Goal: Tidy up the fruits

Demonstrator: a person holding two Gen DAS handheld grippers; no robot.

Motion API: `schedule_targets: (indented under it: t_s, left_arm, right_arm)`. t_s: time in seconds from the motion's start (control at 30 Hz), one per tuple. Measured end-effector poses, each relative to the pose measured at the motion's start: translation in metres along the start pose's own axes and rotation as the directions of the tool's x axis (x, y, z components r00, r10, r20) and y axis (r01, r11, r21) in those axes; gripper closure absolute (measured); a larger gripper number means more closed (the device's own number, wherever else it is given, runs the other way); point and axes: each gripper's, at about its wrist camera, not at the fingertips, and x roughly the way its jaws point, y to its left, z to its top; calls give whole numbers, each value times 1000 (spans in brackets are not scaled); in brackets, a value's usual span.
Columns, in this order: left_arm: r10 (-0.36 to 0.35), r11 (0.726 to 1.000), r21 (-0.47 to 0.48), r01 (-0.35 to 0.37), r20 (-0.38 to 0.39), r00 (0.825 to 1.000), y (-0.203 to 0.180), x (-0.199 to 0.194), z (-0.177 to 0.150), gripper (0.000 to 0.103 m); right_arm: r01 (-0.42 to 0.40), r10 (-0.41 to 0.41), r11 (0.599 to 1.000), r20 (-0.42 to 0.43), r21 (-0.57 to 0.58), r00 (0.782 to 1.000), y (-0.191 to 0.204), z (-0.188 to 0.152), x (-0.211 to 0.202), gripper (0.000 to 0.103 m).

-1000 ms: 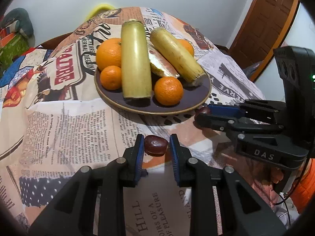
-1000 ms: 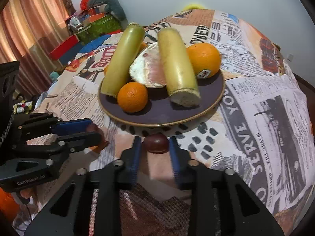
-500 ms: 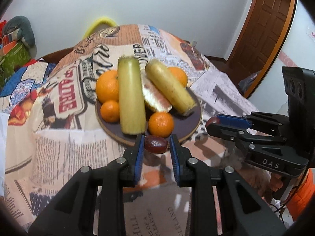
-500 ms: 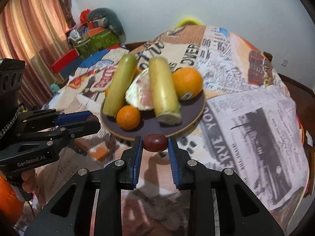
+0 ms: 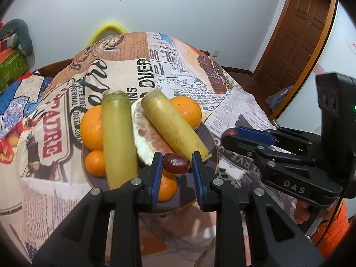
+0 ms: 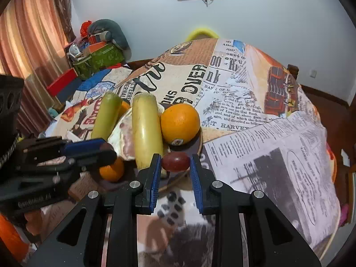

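Note:
A dark plate [image 5: 210, 146] [image 6: 198, 143] holds two yellow-green sugarcane pieces [image 5: 119, 140] [image 6: 145, 131], a peeled pomelo piece [image 5: 145, 139], and several oranges [image 5: 91, 128] [image 6: 180, 123]. My left gripper [image 5: 175, 165] is shut on a dark red date [image 5: 175, 163] and holds it above the plate's near side. My right gripper [image 6: 175, 161] is shut on another dark red date [image 6: 175, 161] above the plate's near rim. The right gripper also shows in the left wrist view [image 5: 231, 134], and the left gripper in the right wrist view [image 6: 104, 150].
The round table [image 6: 278, 138] is covered by a newspaper-print cloth. A yellow chair back [image 5: 109, 30] stands behind it. Boxes and a cushion [image 6: 100, 51] sit at the far left by a curtain. A brown door [image 5: 298, 35] is at the right.
Both grippers rose from the tablecloth with their dates and moved forward over the plate's near edge. The fruit on the plate has not moved.

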Motion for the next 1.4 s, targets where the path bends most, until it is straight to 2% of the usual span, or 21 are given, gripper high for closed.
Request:
schedule_targets:
  t_s: [0.2, 0.3, 0.37, 0.43, 0.6, 0.77, 0.93, 1.03, 1.13, 1.4]
  left_arm:
    - [10, 1000, 12, -10, -1, 1000, -3, 9, 3, 77]
    - [8, 1000, 12, -7, -10, 1000, -2, 12, 3, 77]
    - [1, 1000, 6, -1, -21, 1000, -1, 14, 3, 75]
    - [-6, 1000, -3, 6, -27, 1000, 0, 15, 3, 73]
    - [-5, 1000, -4, 5, -28, 1000, 1, 12, 2, 74]
    - [10, 1000, -12, -10, 14, 1000, 0, -10, 4, 74]
    - [47, 999, -3, -47, 103, 994, -5, -57, 7, 74]
    - [62, 998, 0, -63, 176, 983, -11, -94, 10, 73]
    - [74, 997, 2, -77, 259, 963, -19, -138, 9, 74]
    - [89, 994, 14, -107, 448, 890, -44, -243, -7, 73]
  right_arm:
    - [-11, 11, 1000, 9, 21, 1000, -3, 1, 11, 78]
    - [-21, 22, 1000, -13, 23, 1000, -5, 1, 16, 78]
    - [-30, 30, 999, -24, 26, 999, -6, 1, 18, 77]
    - [-35, 36, 999, -24, 31, 999, -8, 2, 18, 71]
    - [-22, 23, 999, -11, 25, 1000, -7, 3, 12, 70]
    - [-9, 9, 1000, 32, 18, 999, -2, 6, -9, 70]
    - [13, -12, 1000, 118, -1, 993, 12, 13, -50, 70]
    - [30, -27, 999, 188, -14, 982, 26, 16, -82, 70]
    - [36, -29, 999, 260, -22, 965, 40, 18, -114, 70]
    - [52, -26, 998, 437, -47, 899, 86, 7, -198, 70]
